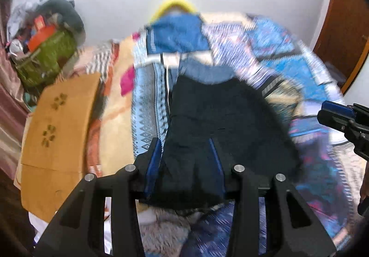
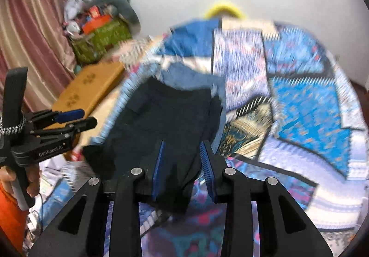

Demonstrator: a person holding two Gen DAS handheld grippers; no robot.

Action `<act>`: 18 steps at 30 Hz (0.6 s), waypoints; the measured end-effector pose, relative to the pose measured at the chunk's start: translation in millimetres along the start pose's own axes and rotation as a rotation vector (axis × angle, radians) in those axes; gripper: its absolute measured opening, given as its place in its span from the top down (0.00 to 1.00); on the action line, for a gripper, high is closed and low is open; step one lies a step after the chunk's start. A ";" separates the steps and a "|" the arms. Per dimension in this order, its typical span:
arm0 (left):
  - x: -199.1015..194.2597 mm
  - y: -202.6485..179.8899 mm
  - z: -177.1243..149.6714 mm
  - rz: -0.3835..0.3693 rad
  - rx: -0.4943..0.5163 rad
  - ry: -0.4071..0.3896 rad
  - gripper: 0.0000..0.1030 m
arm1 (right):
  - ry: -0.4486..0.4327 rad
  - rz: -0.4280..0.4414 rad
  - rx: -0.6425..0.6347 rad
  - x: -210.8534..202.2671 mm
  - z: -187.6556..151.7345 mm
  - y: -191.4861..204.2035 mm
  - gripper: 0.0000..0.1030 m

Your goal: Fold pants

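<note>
A green fabric bin (image 2: 103, 40) stands against the white wall at about ten o'clock in the right wrist view, heaped past its rim with a grey bundle of cloth, an orange box and other crumpled things too blurred to name. The same bin (image 1: 46, 58) shows at about ten o'clock in the left wrist view. Just in front of it lies a tan cardboard box (image 1: 60, 132) printed with small flower marks, closed, so its contents cannot be told.

The dark navy pants (image 1: 221, 123) lie spread on a bed covered by a blue patterned quilt (image 1: 288, 54), their far end overlapping a lighter blue garment (image 1: 203, 70) at twelve o'clock. A yellow object (image 2: 224, 9) peeks over the far edge of the bed against the wall.

The left gripper (image 1: 188, 162) has its jaws partly apart, and the near edge of the pants hangs bunched between the two blue pads; the left pad (image 1: 155, 160) sits at the cloth's edge, but the blur leaves it unclear whether the pads press on it. In the right wrist view this gripper (image 2: 78, 118) appears at nine o'clock, held by a hand (image 2: 32, 178) beside an orange sleeve (image 2: 11, 217).

The right gripper (image 2: 182, 164) also has its jaws narrowly apart. The near right corner of the pants (image 2: 166, 118) droops between them, lying against the left pad (image 2: 159, 164), while the ribbed right pad (image 2: 207, 169) stands clear of the cloth with quilt showing in the gap. In the left wrist view it (image 1: 322, 111) enters at three o'clock.
</note>
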State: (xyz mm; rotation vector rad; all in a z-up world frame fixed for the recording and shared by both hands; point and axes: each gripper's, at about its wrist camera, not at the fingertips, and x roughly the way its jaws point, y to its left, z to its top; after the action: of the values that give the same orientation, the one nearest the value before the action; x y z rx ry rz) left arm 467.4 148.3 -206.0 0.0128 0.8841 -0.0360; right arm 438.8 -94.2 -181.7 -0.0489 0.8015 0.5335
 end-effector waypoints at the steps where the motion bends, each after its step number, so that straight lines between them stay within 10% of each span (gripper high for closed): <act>1: -21.4 -3.2 -0.4 -0.007 -0.002 -0.031 0.59 | -0.043 0.001 -0.014 -22.6 0.5 5.7 0.71; 18: -332.1 -66.8 -87.3 -0.016 -0.021 -0.560 0.57 | -0.538 0.025 -0.149 -288.9 -57.0 111.8 0.71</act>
State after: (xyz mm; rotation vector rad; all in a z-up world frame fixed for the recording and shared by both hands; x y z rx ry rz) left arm 187.0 92.6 -4.3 -0.0232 0.3249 -0.0423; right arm 182.7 -137.0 -3.4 -0.0305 0.2372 0.5945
